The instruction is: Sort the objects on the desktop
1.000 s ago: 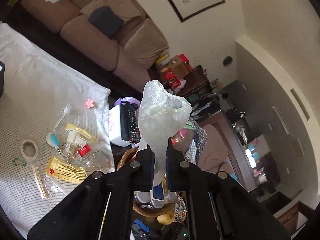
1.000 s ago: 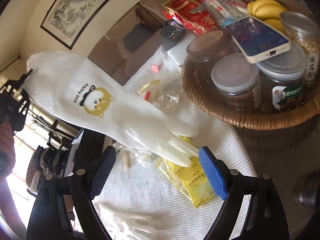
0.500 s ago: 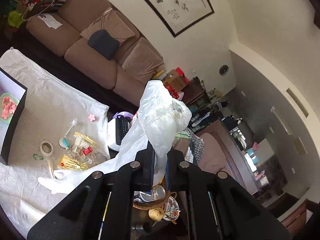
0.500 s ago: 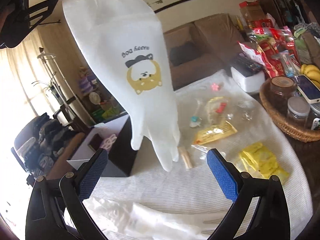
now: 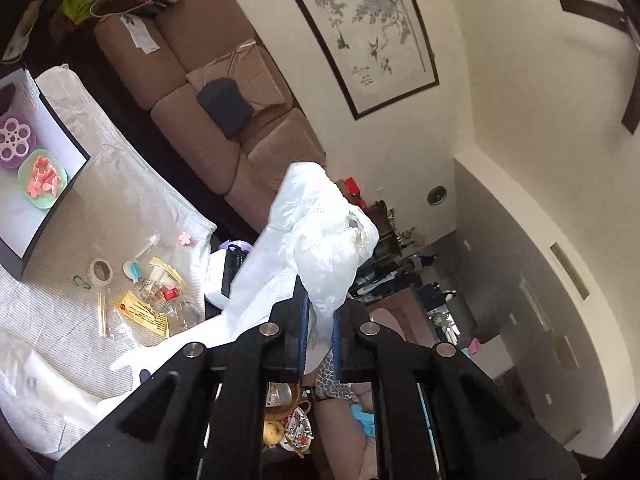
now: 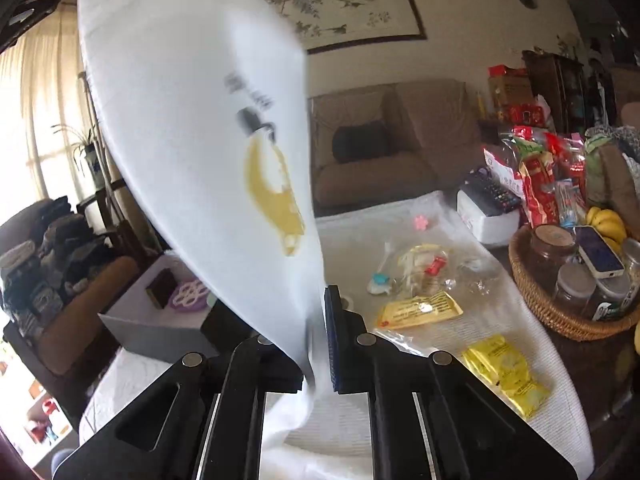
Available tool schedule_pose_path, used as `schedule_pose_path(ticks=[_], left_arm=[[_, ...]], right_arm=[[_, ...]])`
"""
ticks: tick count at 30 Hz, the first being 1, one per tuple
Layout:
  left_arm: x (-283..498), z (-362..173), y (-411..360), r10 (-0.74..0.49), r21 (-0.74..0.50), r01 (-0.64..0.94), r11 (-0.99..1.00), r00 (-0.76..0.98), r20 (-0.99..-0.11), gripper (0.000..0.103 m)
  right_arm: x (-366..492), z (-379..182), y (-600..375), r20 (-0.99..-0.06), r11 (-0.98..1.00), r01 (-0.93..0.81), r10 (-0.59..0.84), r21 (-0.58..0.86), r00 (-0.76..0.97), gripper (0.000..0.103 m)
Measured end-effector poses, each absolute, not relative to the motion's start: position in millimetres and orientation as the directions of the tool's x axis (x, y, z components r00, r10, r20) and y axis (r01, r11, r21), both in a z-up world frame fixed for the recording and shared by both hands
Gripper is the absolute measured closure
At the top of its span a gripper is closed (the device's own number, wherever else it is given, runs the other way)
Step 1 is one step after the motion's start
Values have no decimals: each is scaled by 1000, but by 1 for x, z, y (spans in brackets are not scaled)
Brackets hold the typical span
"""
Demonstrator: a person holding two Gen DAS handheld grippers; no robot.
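A: Start with the biggest thing. Where is the glove?

B: The white glove [image 6: 192,128] fills the left half of the right wrist view, hanging in the air over the cloth-covered table [image 6: 440,328]. Both tools have it. The left gripper [image 5: 319,320] is clamped on the bunched cuff end, centre of its frame, and the right gripper [image 6: 320,328] has just been closing; its pads now pinch the lower, finger end of the glove, bottom centre.

A: So what looks finished?

B: Little, I'd judge. The open box [image 5: 48,184] at the left edge of the left wrist view already holds a purple mould [image 5: 14,138] and a green dish of pink pieces [image 5: 42,178], so a few things seem sorted.

A: And what is left?

B: Most of the clutter. A second glove [image 5: 44,388] lies flat at the lower left of that view. Smaller still, mid-left: a yellow packet [image 5: 146,314], a tape roll [image 5: 100,270], a pink flower clip [image 5: 185,237] and a green carabiner [image 5: 81,282], all loose on the cloth. Another yellow packet [image 6: 506,372] sits lower right in the right wrist view, near the wicker basket [image 6: 560,320]. The glove itself still has to be put down somewhere.
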State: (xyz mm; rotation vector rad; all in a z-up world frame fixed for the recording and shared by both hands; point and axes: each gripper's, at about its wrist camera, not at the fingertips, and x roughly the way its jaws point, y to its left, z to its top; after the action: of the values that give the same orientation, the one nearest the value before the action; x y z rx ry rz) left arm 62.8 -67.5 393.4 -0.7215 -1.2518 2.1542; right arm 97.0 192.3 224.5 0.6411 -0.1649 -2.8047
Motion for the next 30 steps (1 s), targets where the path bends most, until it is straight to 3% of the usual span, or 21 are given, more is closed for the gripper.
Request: schedule_pose_path(ticks=[8, 13, 17, 22, 25, 30], left_arm=[[51, 306, -134, 718, -951, -63, -303, -671, -185, 94], [59, 250, -155, 765, -946, -71, -316, -609, -210, 94], [70, 171, -196, 789, -920, -48, -388, -533, -306, 94], [81, 69, -249, 704, -851, 142, -506, -501, -503, 94], [93, 42, -263, 660, -812, 197, -549, -494, -566, 94], [110, 32, -268, 617, -790, 213, -574, -522, -589, 93]], right_arm=[[119, 252, 234, -436, -952, 249, -149, -180, -888, 96], [144, 252, 234, -446, -889, 237, -42, -391, -894, 96], [162, 175, 194, -534, -834, 320, -37, -450, -845, 96], [157, 61, 129, -697, -807, 453, -75, -378, -714, 98], [161, 37, 112, -721, -794, 479, -76, -374, -688, 98], [163, 24, 111, -737, -774, 497, -59, -392, -674, 95]])
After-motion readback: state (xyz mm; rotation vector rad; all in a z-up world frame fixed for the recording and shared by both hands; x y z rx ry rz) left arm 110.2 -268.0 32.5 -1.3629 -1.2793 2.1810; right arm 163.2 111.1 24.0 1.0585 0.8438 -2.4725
